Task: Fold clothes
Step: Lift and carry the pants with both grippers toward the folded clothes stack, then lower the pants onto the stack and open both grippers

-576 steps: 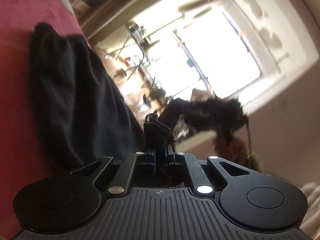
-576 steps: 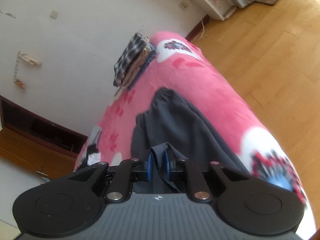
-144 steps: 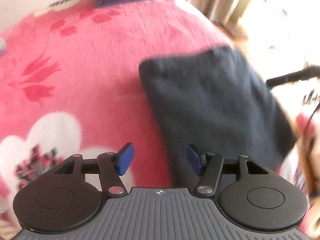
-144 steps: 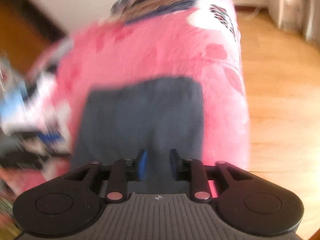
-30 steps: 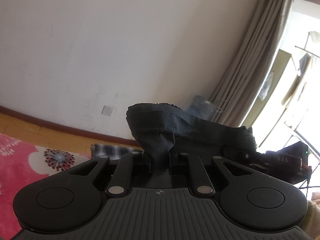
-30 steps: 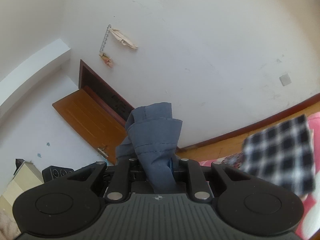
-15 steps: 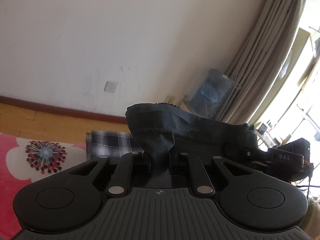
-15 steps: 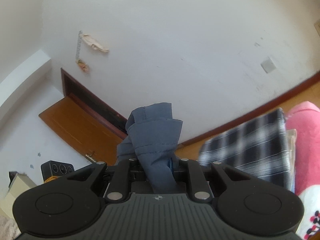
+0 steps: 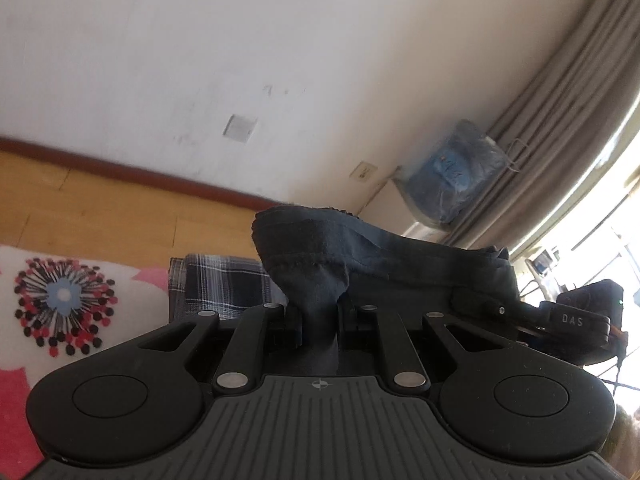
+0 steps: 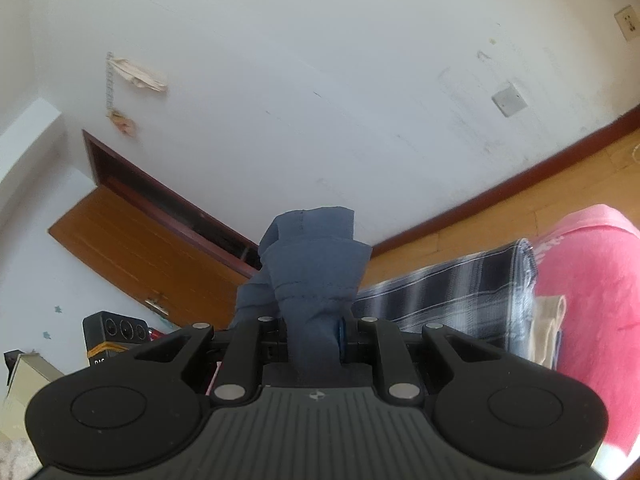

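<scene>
The left gripper [image 9: 320,316] and the right gripper [image 10: 316,332] each have their jaws pinching a bunched bit of the dark garment [image 9: 360,252], held up in the air. A thin pinch could slip, so 1 corner may drop. Farther off, the plaid pile [image 10: 460,296] on the pink blanket [image 10: 592,280] could get bumped messy.

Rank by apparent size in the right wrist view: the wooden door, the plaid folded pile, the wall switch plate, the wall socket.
1. wooden door
2. plaid folded pile, close to the door in size and nearer the camera, so unsure
3. wall switch plate
4. wall socket, partly cut off at the picture's edge
</scene>
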Demonstrator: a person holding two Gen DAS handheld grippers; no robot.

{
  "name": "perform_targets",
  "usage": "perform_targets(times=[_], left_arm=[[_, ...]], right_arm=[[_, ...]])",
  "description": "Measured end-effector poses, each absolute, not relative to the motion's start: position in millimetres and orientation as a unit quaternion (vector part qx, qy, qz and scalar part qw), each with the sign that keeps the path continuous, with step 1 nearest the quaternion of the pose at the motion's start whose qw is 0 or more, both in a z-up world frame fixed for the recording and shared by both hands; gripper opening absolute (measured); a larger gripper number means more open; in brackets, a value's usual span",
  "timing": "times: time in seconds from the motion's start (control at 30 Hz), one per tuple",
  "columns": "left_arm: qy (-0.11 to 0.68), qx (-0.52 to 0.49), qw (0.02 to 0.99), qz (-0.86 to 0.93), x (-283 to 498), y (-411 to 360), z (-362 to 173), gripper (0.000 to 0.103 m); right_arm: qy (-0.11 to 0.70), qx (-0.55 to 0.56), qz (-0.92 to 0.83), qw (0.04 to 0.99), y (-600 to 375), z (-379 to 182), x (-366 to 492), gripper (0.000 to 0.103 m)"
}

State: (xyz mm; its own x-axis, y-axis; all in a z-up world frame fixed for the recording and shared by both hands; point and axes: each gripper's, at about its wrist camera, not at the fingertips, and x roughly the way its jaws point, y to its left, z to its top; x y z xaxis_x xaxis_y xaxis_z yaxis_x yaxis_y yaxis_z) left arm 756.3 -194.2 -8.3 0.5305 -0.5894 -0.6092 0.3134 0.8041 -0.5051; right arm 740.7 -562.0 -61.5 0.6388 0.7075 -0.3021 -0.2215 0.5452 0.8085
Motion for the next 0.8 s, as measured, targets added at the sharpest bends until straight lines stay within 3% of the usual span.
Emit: perform_targets(times=[0.13, 0.23, 0.27, 0.33, 0.43, 0.57, 0.7, 0.8], left_arm=[[0.425, -0.173, 0.857, -0.236, 771, -195, -26, 0.021], [0.44, -0.185, 0.857, -0.194, 778, -191, -42, 0.037], [0.448, -0.202, 0.852, -0.18, 781, -188, -48, 0.043], [0.452, -0.248, 0.841, -0.165, 783, -179, -54, 0.044], [0.43, -0.294, 0.842, -0.144, 782, -163, -50, 0.052], [0.407, -0.316, 0.849, -0.113, 779, -138, -36, 0.056], [0.387, -0.27, 0.873, -0.119, 757, -119, -6, 0.056], [0.38, -0.208, 0.891, -0.138, 723, -110, 15, 0.056]], right_arm=[[0.327, 0.383, 0.266, 0.822, -560, -76, 755, 0.019], [0.341, 0.376, 0.235, 0.829, -558, -90, 764, 0.021], [0.345, 0.377, 0.222, 0.831, -559, -96, 769, 0.026], [0.354, 0.377, 0.187, 0.835, -561, -105, 775, 0.04], [0.342, 0.384, 0.175, 0.84, -564, -103, 770, 0.05], [0.315, 0.379, 0.161, 0.855, -579, -87, 763, 0.088], [0.295, 0.349, 0.118, 0.882, -602, -65, 743, 0.086], [0.278, 0.297, 0.099, 0.908, -603, -40, 702, 0.066]])
